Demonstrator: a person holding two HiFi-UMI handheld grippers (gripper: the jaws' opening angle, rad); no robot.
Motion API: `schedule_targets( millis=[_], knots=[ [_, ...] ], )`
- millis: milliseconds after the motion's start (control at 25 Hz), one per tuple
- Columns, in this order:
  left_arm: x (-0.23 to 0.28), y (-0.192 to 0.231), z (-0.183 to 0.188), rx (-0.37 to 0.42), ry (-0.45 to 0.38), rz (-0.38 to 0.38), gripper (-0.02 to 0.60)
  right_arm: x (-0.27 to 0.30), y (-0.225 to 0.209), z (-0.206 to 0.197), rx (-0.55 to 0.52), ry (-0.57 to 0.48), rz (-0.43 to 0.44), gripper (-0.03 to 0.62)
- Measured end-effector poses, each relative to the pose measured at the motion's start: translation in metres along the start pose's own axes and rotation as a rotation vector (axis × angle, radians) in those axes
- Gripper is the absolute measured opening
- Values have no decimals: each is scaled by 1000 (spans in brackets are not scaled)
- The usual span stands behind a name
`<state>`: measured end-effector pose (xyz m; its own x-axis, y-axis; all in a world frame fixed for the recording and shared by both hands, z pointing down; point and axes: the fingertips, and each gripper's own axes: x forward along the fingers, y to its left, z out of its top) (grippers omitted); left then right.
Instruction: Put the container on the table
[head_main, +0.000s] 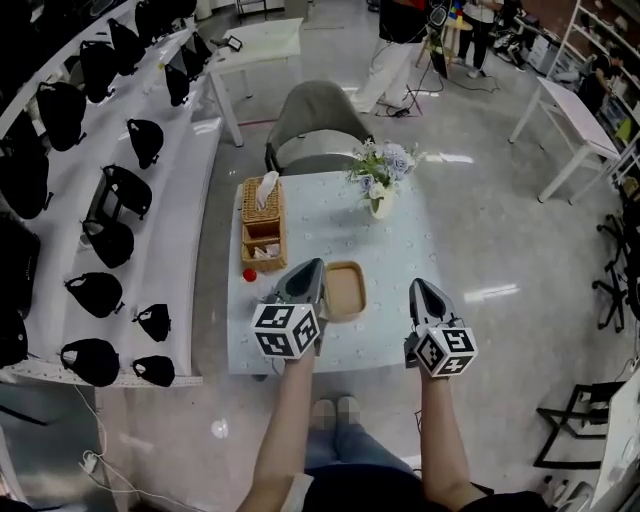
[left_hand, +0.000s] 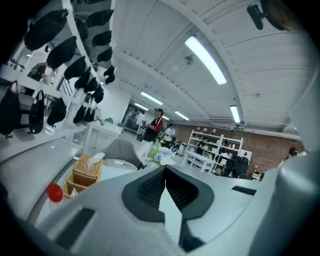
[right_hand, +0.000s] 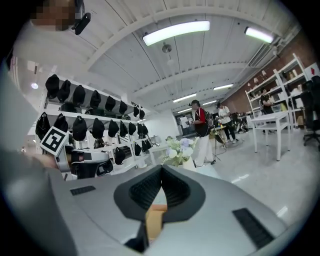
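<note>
Container (head_main: 344, 290) on table (head_main: 400, 262) (basket (head_main: 263, 225) left)

Left tongs (left_hand: 165, 170) closed, empty; wicker basket (left_hand: 86, 174), red ball (left_hand: 54, 192) lower left; flowers (left_hand: 160, 154) beyond.

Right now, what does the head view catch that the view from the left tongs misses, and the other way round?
Only the head view shows the tan container on the table, the right tongs and the person's shoes. Only the left gripper view shows the ceiling strip light. Both show the left tongs, shut and empty, the wicker basket, the red ball and the flowers.
</note>
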<state>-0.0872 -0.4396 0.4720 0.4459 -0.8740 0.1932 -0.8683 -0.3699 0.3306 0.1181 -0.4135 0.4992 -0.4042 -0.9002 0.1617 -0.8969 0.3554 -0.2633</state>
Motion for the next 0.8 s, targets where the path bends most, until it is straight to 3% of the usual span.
schedule_targets(
  millis=[240,440,600,800],
  knots=[
    [-48,-28,47,183,-144,-50,9,-31,8,39,-30,-86,-14,-2],
    [-79,-40,71,238,-230,-74,8,-49,18,64,-58,-143,-7,-2],
    [-99,-40,79,301,-263,-44,8,-59,26,77,-83,-172,-2,-2],
    [-112,-34,86,317,-292,-23,8,-65,31,90,-111,-202,7,-2]
  ],
)
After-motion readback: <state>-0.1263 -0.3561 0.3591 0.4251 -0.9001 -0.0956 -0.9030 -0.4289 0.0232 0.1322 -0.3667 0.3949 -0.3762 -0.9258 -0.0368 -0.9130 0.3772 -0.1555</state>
